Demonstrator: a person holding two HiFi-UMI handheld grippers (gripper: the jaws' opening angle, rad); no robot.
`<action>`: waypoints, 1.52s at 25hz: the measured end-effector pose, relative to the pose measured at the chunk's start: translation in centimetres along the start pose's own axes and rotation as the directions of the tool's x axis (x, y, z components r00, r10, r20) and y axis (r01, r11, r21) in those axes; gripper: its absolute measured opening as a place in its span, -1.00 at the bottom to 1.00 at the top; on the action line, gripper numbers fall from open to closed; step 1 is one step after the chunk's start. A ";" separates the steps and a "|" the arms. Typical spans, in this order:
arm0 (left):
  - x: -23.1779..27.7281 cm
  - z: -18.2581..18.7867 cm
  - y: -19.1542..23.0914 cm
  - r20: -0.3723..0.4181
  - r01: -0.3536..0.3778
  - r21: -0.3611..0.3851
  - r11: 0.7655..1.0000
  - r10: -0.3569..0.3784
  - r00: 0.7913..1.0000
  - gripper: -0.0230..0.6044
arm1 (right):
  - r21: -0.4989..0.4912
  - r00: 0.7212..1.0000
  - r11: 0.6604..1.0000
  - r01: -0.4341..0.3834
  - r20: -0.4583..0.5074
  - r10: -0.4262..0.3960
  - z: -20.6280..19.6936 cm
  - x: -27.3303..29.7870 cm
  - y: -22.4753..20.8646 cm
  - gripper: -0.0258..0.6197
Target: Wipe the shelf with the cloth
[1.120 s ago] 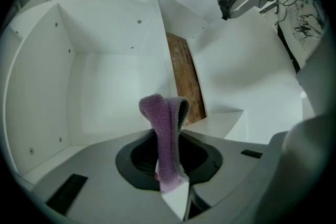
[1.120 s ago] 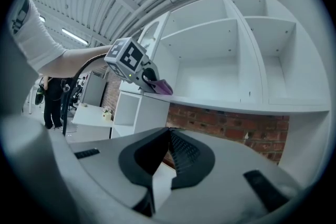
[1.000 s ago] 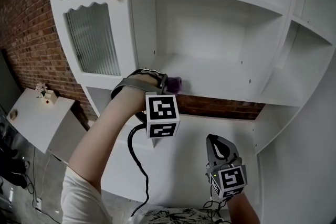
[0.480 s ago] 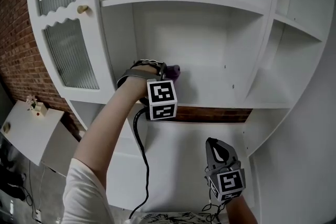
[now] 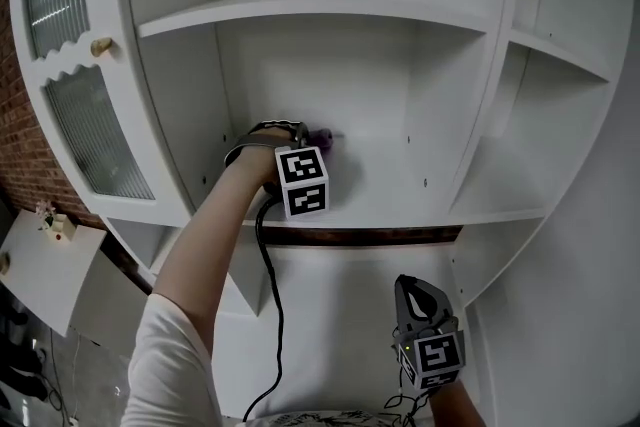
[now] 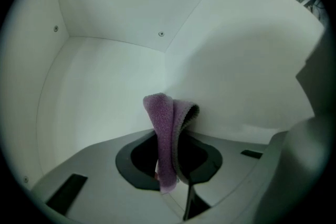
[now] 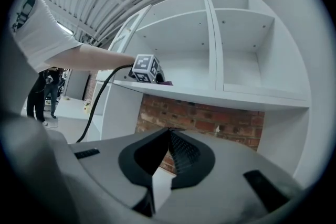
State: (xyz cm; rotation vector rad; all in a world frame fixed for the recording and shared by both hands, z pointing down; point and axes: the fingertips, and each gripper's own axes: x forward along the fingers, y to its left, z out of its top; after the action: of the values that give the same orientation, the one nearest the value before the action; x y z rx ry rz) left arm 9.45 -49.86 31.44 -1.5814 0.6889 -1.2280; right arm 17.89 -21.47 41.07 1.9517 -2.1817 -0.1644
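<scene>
Cloth [image 6: 164, 123], purple and folded over on itself, is pinched between the fingers [image 6: 202, 157] of the left gripper [image 5: 316, 141], with its looped end sticking out past the fingertips toward a white inner corner of the shelf unit; whether it touches the panel cannot be told. At the far left in the head view a brick wall [image 5: 14, 140] shows beside a white cabinet door [image 5: 92, 130] with ribbed glass and a small round knob [image 5: 101, 46]. Next to it the person's bare left arm [image 5: 205, 245] reaches up into the open middle compartment, holding the left gripper low over the shelf [image 5: 395, 183] near its left wall. A strip of brick [image 5: 350, 237] runs under the shelf's front edge. Lower right, well apart from the shelf, the right gripper [image 5: 411, 289] points upward, its fingers [image 7: 185, 153] pressed together with nothing between them.
</scene>
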 end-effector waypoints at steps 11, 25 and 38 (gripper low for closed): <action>-0.1 0.4 -1.1 0.000 0.055 0.056 0.997 -0.055 0.998 -0.65 | 0.019 1.000 1.000 0.004 -0.021 -0.003 -1.1 1.3 0.1 -0.91; -9.5 2.3 -5.3 0.097 0.106 0.094 0.990 -0.115 0.989 -0.65 | -0.013 1.000 1.000 -0.022 -0.019 0.021 -0.1 -1.5 3.9 -0.91; -16.7 2.0 -7.9 0.175 0.087 0.095 0.992 -0.102 0.979 -0.65 | -0.010 0.999 0.999 -0.036 -0.026 0.036 0.0 -3.2 6.8 -0.91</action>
State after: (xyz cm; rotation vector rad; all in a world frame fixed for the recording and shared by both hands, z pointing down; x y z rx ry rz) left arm 4.88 -31.89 32.33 -1.6439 0.4436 -1.1510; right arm 11.63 -17.48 42.34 1.8968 -2.1940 -0.1430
